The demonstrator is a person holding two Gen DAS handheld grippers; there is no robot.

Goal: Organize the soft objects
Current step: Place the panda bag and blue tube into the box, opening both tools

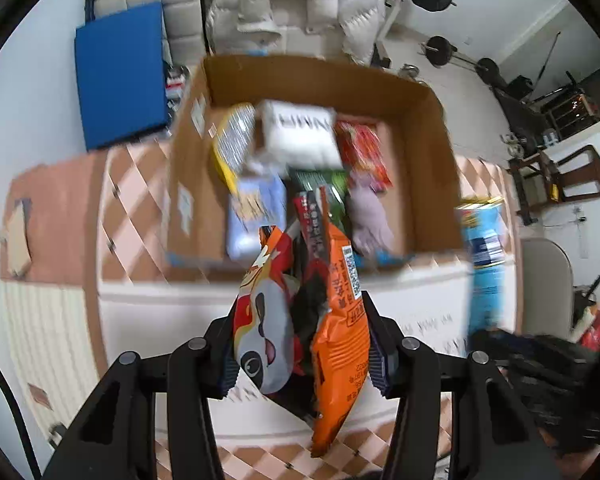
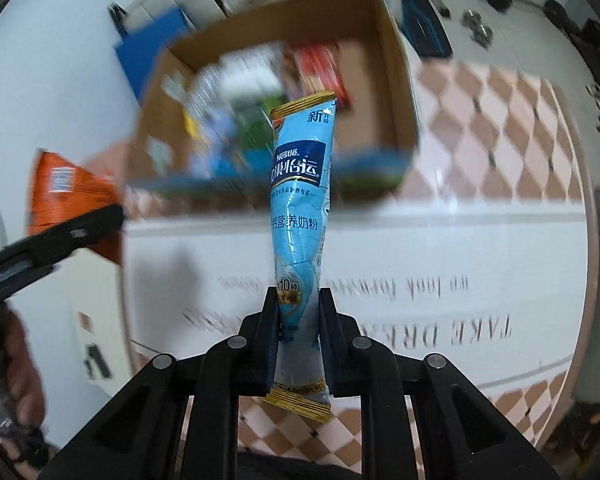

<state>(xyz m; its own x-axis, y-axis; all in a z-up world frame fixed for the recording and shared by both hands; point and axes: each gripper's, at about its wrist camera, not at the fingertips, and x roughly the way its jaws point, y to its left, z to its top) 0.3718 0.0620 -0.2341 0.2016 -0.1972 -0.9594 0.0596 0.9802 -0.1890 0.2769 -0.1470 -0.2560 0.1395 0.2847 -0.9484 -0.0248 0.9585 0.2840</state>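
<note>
Both loads are up: left claw point(image 1: 304, 356) clamps the orange snack bag point(image 1: 340, 320), right claw point(image 2: 299, 320) pinches the blue sachet point(image 2: 300, 208), and the cardboard box point(image 1: 432, 140) ahead likely awaits them.

I count one cardboard box point(image 1: 428, 120), seen in the upper middle of both views. Inside it I make out about six soft items, though blur keeps the count rough: one white pack point(image 1: 300, 136), one yellow-edged silvery packet point(image 1: 234, 140), one red packet point(image 1: 364, 152), one green packet point(image 1: 324, 188), one pale blue pack point(image 1: 252, 216) and one lilac soft thing point(image 1: 368, 212). In my left gripper point(image 1: 304, 356), at lower centre, I have two snack bags: one orange bag point(image 1: 340, 340) and one panda-print bag point(image 1: 264, 320). My right gripper point(image 2: 298, 332) has one light blue stick sachet point(image 2: 300, 200).
</note>
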